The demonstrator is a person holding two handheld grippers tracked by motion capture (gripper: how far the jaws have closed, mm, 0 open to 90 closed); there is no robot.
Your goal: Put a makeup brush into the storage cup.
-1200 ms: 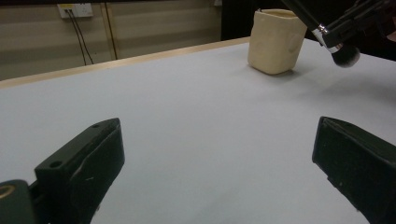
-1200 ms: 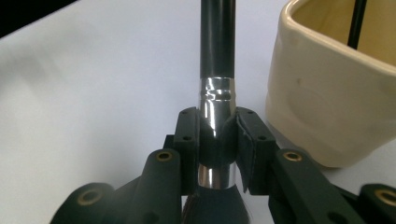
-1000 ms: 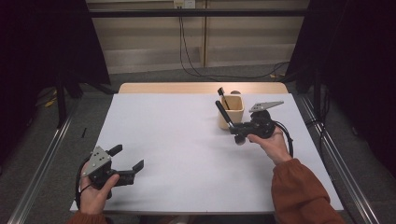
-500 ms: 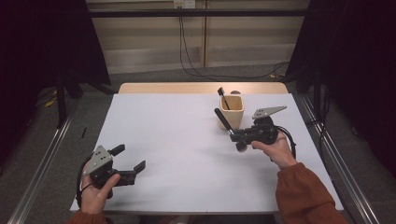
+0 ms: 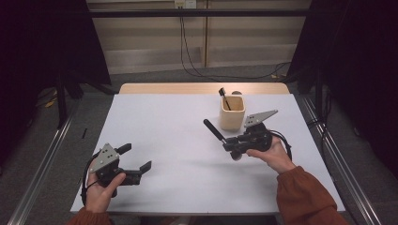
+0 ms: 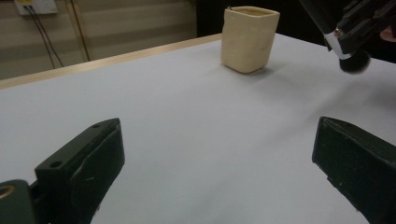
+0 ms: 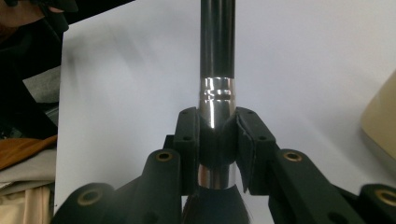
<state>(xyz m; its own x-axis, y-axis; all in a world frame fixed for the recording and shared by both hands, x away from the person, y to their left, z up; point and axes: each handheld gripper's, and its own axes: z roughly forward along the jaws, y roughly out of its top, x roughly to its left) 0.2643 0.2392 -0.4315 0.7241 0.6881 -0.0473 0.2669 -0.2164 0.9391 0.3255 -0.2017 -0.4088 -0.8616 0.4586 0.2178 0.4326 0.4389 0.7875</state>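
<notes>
At the lower left of the high view, the left gripper [image 5: 136, 158] rests low over the white table [image 5: 178, 140] in the person's left hand [image 5: 101, 192], jaws spread wide with nothing between them. Toward the right of centre, the right gripper [image 5: 231, 146] is held in the right hand [image 5: 270, 153], its jaws clamped on the silver ferrule of a black brush [image 5: 217, 132] whose handle points toward the upper left. Just beyond it, a cream cup [image 5: 232, 112] stands upright, with another dark-handled tool [image 5: 224, 98] leaning inside. The wooden table edge [image 5: 202, 88] runs across the far side.
</notes>
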